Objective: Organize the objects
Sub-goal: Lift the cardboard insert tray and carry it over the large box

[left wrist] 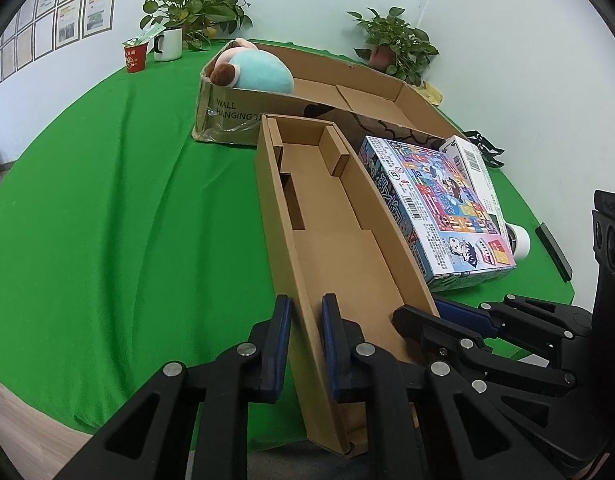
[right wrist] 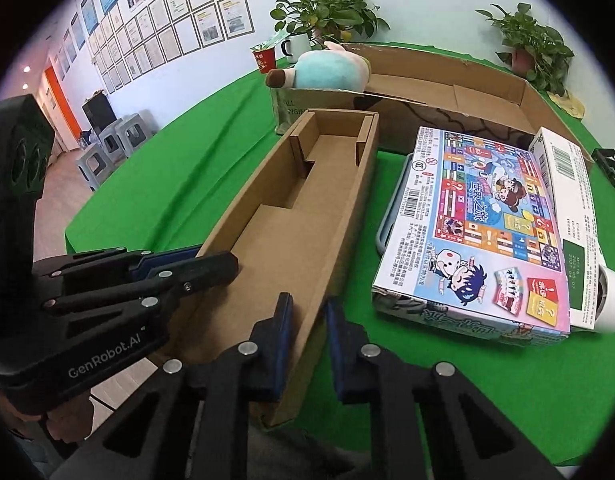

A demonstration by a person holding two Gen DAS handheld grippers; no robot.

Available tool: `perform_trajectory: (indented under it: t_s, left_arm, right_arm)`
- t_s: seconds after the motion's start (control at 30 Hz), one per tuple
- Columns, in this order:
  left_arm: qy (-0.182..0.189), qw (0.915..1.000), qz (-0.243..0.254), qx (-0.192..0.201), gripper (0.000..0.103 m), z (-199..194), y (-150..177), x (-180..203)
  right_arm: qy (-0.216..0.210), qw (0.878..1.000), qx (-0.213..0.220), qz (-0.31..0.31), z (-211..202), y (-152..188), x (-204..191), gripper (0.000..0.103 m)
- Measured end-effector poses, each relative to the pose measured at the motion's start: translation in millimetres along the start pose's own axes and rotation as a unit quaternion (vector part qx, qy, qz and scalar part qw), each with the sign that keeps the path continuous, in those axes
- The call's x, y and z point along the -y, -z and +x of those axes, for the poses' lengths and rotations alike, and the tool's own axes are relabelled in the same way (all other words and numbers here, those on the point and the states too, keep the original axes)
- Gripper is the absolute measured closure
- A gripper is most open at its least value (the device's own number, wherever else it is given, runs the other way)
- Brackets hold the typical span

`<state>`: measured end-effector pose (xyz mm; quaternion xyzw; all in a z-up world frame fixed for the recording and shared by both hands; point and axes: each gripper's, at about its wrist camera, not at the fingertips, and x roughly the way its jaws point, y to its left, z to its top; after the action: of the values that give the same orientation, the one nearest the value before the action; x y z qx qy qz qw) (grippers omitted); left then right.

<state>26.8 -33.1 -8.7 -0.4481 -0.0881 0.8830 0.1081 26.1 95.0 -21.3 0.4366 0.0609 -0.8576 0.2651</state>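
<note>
A long, narrow open cardboard box (left wrist: pixel 327 208) (right wrist: pixel 291 216) lies on the green cloth, its near end at the table's front edge. My left gripper (left wrist: pixel 307 320) is shut on the box's left wall near that end, and it shows at the left of the right wrist view (right wrist: pixel 211 254). My right gripper (right wrist: pixel 309 312) is shut on the right wall, and it shows at the right of the left wrist view (left wrist: pixel 421 308). The box is empty inside. A colourful board game box (left wrist: pixel 439 208) (right wrist: pixel 487 232) lies just right of it.
A slim white carton (right wrist: pixel 567 184) lies along the game box, with a white cylinder (right wrist: pixel 611 304) beside it. Behind stands a large open cardboard box (left wrist: pixel 367 92) holding a blue plush toy (left wrist: pixel 255 70). Potted plants, a mug (left wrist: pixel 169 44) and a red cup (left wrist: pixel 136 56) stand at the back.
</note>
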Motion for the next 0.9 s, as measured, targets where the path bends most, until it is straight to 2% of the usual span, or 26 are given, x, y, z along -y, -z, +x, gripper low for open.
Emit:
perform_trajectory:
  t_s: [0.2,0.3,0.57,0.73,0.9]
  left_arm:
    - [-0.020,0.9996,0.016,0.009,0.091,-2.8,3.3,4.5]
    - [-0.019,0.9996,0.017,0.012,0.091,-6.0,3.9,2.8]
    - [-0.042,0.9979,0.036,0.034,0.092,-22.7,-0.8,10.3]
    - [-0.050,0.9959,0.047,0.058,0.092,-42.1,-2.1,13.8]
    - [-0.051,0.9915,0.055,0.107,0.092,-62.4,-12.5,25.0]
  right_arm:
    - [0.022,1.000,0.001,-0.018,0.4,0.2,-6.2,0.087]
    - [0.001,1.000,0.001,0.007,0.0,-0.1,2.7,0.087]
    - [-0.015,0.999,0.010,0.030,-4.1,1.4,3.5,0.088]
    - [-0.022,0.998,0.049,0.023,-22.2,-1.1,0.6,0.089]
    - [-0.028,0.995,0.091,0.026,-40.4,-10.4,5.6,0.089]
